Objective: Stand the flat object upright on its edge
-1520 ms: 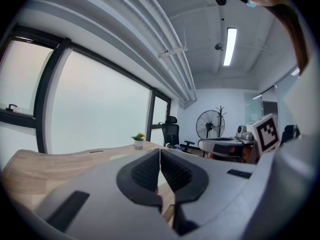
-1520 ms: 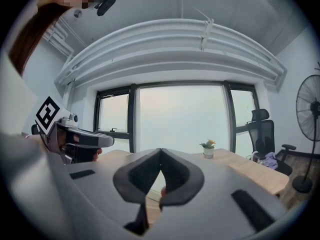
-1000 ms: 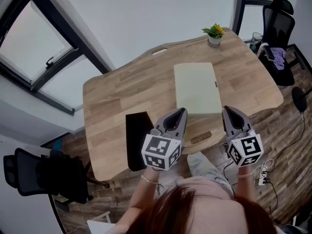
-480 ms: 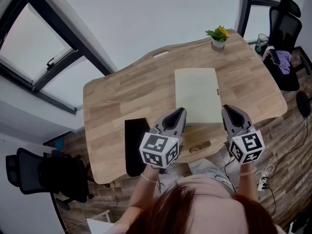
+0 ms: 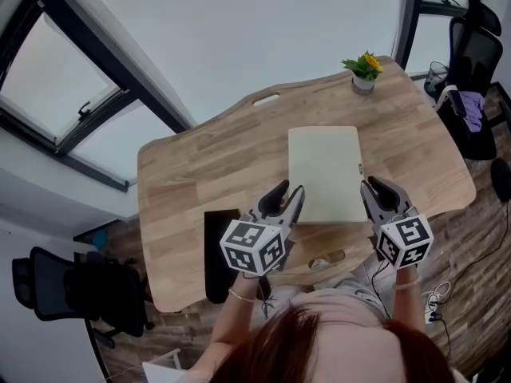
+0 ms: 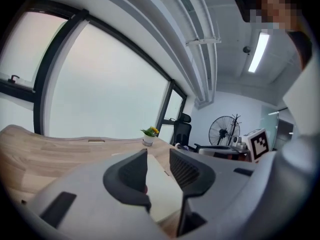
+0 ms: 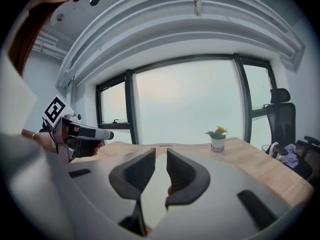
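We see the flat board [image 5: 323, 170] lying flat on the middle of the table [image 5: 200, 166]. Both grippers hang over the table's near edge. The left gripper [image 5: 286, 191] has just been opening its jaws; they stand partly apart around nothing. The right gripper [image 5: 370, 186] did likewise, with a narrower gap and nothing inside.

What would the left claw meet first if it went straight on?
Most likely the pale flat board, near its closest edge. The left claw has just been opening its jaws, with nothing between them.
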Action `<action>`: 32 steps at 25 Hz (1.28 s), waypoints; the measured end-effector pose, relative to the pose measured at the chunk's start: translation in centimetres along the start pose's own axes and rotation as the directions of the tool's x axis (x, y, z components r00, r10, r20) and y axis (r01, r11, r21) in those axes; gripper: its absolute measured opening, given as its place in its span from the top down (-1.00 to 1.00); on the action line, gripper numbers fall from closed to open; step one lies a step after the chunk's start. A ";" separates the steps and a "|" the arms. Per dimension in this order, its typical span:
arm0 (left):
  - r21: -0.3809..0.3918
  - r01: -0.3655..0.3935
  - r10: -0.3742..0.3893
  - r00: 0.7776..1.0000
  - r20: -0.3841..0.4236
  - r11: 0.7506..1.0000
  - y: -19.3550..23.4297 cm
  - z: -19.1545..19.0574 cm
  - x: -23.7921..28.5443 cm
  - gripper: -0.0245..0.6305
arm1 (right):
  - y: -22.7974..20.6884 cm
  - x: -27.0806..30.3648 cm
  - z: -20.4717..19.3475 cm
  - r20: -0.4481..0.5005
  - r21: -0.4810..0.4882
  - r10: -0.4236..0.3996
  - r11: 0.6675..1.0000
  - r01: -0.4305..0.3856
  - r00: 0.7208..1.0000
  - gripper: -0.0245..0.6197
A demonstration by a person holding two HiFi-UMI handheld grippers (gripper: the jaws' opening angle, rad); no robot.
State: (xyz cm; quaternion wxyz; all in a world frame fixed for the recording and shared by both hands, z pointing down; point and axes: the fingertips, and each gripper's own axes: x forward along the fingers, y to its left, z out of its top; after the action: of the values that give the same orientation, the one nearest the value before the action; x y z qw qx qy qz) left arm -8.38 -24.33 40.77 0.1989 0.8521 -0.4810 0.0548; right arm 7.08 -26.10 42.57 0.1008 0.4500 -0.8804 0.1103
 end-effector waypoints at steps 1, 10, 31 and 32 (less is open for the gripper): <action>-0.012 -0.009 0.009 1.000 0.004 1.000 0.5 0.1 0.2 0.56 | -0.3 0.4 0.0 -0.002 0.004 0.002 1.000 -0.002 1.000 0.71; -0.064 -0.055 0.052 0.998 -0.040 0.996 4.0 -0.4 3.0 0.52 | -2.9 3.6 -1.0 -0.054 0.008 0.025 1.000 -0.025 0.998 0.60; -0.214 -0.108 0.052 0.967 -0.249 0.971 10.8 -7.8 9.4 0.34 | -9.1 10.0 -7.7 -0.205 0.088 0.032 0.996 -0.014 0.978 0.41; -0.222 -0.112 0.051 0.964 -0.261 0.969 11.0 -8.3 9.6 0.33 | -9.2 10.1 -8.1 -0.214 0.095 0.033 0.995 -0.013 0.976 0.40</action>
State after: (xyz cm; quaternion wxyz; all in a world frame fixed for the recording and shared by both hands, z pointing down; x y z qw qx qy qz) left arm -11.70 -33.83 54.21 0.3553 0.7880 -0.4897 0.1139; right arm 9.42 -36.86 54.11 0.1731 0.4293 -0.8635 0.2002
